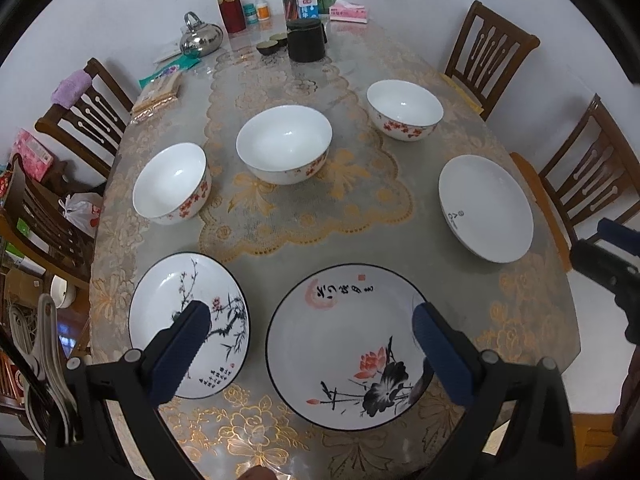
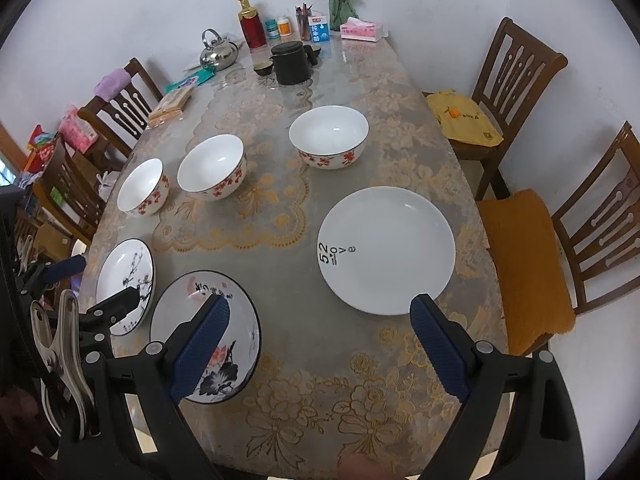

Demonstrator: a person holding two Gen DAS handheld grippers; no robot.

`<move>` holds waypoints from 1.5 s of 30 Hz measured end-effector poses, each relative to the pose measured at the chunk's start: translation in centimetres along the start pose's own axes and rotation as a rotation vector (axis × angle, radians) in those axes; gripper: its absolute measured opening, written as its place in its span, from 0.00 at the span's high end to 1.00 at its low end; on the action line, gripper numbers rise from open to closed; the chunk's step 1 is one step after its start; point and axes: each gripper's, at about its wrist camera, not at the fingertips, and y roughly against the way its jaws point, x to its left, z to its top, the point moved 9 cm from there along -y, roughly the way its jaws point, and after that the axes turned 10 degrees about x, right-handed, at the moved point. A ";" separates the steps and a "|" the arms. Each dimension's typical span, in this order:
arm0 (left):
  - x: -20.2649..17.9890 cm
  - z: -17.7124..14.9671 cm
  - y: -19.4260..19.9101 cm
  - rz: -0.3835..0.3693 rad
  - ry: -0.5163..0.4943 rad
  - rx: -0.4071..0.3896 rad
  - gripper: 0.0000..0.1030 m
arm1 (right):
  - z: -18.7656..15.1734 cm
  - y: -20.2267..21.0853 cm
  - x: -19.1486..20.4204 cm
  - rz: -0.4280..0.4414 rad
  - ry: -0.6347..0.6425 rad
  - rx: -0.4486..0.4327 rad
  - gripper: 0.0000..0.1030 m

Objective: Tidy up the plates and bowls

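Your left gripper [image 1: 312,320] jaws apart above lotus plate [image 1: 348,352] | right gripper [image 2: 320,316] jaws apart | plates, bowls upright, rims up | lace-covered worktop [image 2: 304,332], white walls

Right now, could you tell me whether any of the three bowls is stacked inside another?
No, the left bowl, the middle bowl and the right bowl each stand apart on the table.

The white glazed ceramic bowls [image 1: 284,142] looked glossy and smooth — so did the polished steel kettle [image 1: 200,38]. The gold lace tablecloth [image 2: 320,400] appeared textured under clear plastic — the brown wooden chairs [image 2: 516,68] matt.
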 end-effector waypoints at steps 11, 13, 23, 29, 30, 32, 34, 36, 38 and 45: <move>0.1 -0.7 0.0 -0.027 -0.002 0.015 0.00 | -0.6 -0.6 0.4 0.039 -0.012 0.037 0.09; 0.2 -0.8 0.0 -0.039 -0.002 0.018 0.00 | -0.7 -0.8 0.5 0.042 -0.020 0.041 0.10; -0.6 -1.6 -0.7 -0.107 -0.043 0.051 0.02 | -1.4 -1.7 1.9 0.066 -0.011 0.087 0.15; -0.6 -2.4 -1.5 -0.122 -0.048 0.077 0.02 | -1.8 -2.2 2.8 0.070 0.007 0.109 0.15; -0.6 -2.6 -1.7 -0.122 -0.047 0.087 0.02 | -1.9 -2.3 2.9 0.069 0.009 0.112 0.15; -0.7 -2.9 -2.0 -0.136 -0.045 0.098 0.02 | -2.0 -2.4 3.1 0.072 0.013 0.117 0.15; -0.8 -3.2 -2.2 -0.143 -0.046 0.110 0.02 | -2.0 -2.6 3.2 0.070 0.019 0.123 0.15; -1.0 -3.4 -2.3 -0.144 -0.049 0.114 0.02 | -2.1 -2.7 3.1 0.071 0.019 0.126 0.15; -1.1 -3.5 -2.4 -0.152 -0.042 0.120 0.02 | -2.2 -2.9 3.0 0.069 0.017 0.132 0.15; -1.7 -3.9 -2.5 -0.186 -0.029 0.128 0.02 | -2.7 -3.7 2.7 0.073 0.028 0.157 0.15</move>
